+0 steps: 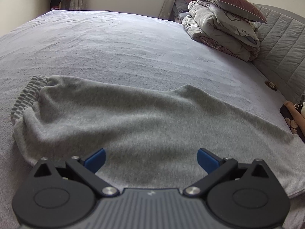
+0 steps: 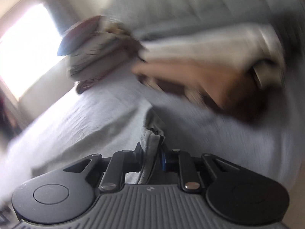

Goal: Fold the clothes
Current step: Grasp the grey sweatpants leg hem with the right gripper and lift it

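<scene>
Left gripper [image 1: 151, 159]: jaws wide, nothing between, hovering over near edge of grey sweatpants [image 1: 133, 118], likely poised for a hold
Sweatpants: flat on bed [image 1: 114, 43], waistband [image 1: 28, 95] at left end
Right of sweatpants: stacked bedding [image 1: 219, 30] against headboard, well apart, no obstruction
Right gripper [image 2: 152, 160]: jaws narrow, pinching hem [image 2: 152, 143], probably to lift for folding; view blurred

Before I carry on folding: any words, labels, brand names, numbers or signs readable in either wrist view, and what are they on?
No readable text in either view.
Left gripper body: a small pale logo mark, a symbol only, no letters.
Right gripper body: the same small mark, no letters.
Grey trousers: no tag or print showing.
Folded bedding: cartoon pattern only, no words.
</scene>
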### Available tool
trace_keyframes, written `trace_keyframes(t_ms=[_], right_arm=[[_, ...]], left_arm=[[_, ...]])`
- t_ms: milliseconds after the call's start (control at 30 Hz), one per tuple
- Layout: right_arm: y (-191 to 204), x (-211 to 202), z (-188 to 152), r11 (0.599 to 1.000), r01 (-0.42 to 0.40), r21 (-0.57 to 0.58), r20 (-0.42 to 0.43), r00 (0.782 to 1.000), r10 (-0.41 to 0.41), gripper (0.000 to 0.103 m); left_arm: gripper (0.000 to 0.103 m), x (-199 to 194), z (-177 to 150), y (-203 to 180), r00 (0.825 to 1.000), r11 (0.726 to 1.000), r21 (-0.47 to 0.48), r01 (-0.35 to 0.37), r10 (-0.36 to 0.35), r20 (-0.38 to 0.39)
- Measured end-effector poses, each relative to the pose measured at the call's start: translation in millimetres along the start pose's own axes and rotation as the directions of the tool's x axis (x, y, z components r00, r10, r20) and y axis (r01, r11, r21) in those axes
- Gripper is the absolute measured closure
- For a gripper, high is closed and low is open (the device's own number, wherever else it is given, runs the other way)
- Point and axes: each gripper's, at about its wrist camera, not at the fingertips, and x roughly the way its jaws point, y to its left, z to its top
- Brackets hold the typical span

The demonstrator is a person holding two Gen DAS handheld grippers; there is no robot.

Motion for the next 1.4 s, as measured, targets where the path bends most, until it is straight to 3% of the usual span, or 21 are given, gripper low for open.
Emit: trace_keyframes(t_ms=[133, 300, 433, 600, 667, 767, 900, 967, 1067, 1133, 1200, 1267, 1333, 1367, 1400], right_arm=[[53, -8, -7, 0.953, -0.037, -0.301, 0.087, 0.994, 0.066, 0.084], [114, -18, -38, 0.783, -0.140, -0.605, 0.068, 0.972, 0.226, 0.084], [151, -19, -68, 0.674, -0.263, -0.691, -0.056, 0.948, 0.313, 0.084], [181, -25, -98, 0.576, -0.348, -0.740, -0.185, 0.928, 0.324, 0.084], [184, -31, -108, 0.554, -0.361, -0.750, -0.212, 0.925, 0.316, 0.084], [185, -32, -111, 0.554, -0.361, -0.750, -0.220, 0.927, 0.305, 0.083], [180, -26, -101, 0.613, -0.392, -0.686, -0.246, 0.918, 0.311, 0.083], [175, -24, -92, 0.668, -0.408, -0.623, -0.237, 0.912, 0.336, 0.083], [154, -30, -67, 0.787, -0.453, -0.420, -0.162, 0.890, 0.426, 0.083], [146, -34, -55, 0.819, -0.467, -0.335, -0.115, 0.882, 0.456, 0.083], [154, -38, -59, 0.797, -0.468, -0.381, -0.137, 0.881, 0.452, 0.083], [168, -35, -76, 0.755, -0.486, -0.440, -0.224, 0.874, 0.431, 0.081], [182, -26, -95, 0.698, -0.529, -0.483, -0.367, 0.846, 0.387, 0.074], [186, -22, -102, 0.675, -0.543, -0.499, -0.416, 0.834, 0.363, 0.067], [189, -22, -103, 0.664, -0.547, -0.510, -0.429, 0.831, 0.354, 0.066]], left_arm=[[0.000, 0, 0, -1, 1.000, 1.000, -0.002, 0.008, -0.008, -0.001], [0.000, 2, 0, -4, 1.000, 1.000, 0.002, 0.030, -0.030, -0.003], [0.000, 4, -2, -8, 0.998, 0.998, 0.012, 0.062, -0.062, -0.008], [0.000, 5, -5, -14, 0.995, 0.995, 0.026, 0.099, -0.099, -0.015], [0.000, 4, -5, -16, 0.993, 0.993, 0.028, 0.116, -0.116, -0.015], [0.000, 4, -6, -19, 0.991, 0.990, 0.032, 0.137, -0.136, -0.017], [0.000, 4, -8, -24, 0.988, 0.987, 0.052, 0.151, -0.151, -0.019], [0.000, 5, -8, -26, 0.988, 0.986, 0.059, 0.155, -0.155, -0.017], [0.000, 5, -9, -29, 0.987, 0.985, 0.066, 0.160, -0.160, -0.014], [0.000, 5, -8, -27, 0.987, 0.985, 0.059, 0.161, -0.161, -0.008], [0.000, 6, -8, -26, 0.988, 0.986, 0.053, 0.157, -0.157, -0.011], [0.000, 9, -9, -26, 0.988, 0.987, 0.052, 0.152, -0.151, -0.018], [0.000, 10, -9, -26, 0.989, 0.988, 0.055, 0.148, -0.147, -0.024], [0.000, 10, -9, -25, 0.989, 0.988, 0.055, 0.146, -0.145, -0.024], [0.000, 10, -8, -24, 0.989, 0.988, 0.051, 0.146, -0.145, -0.025]])
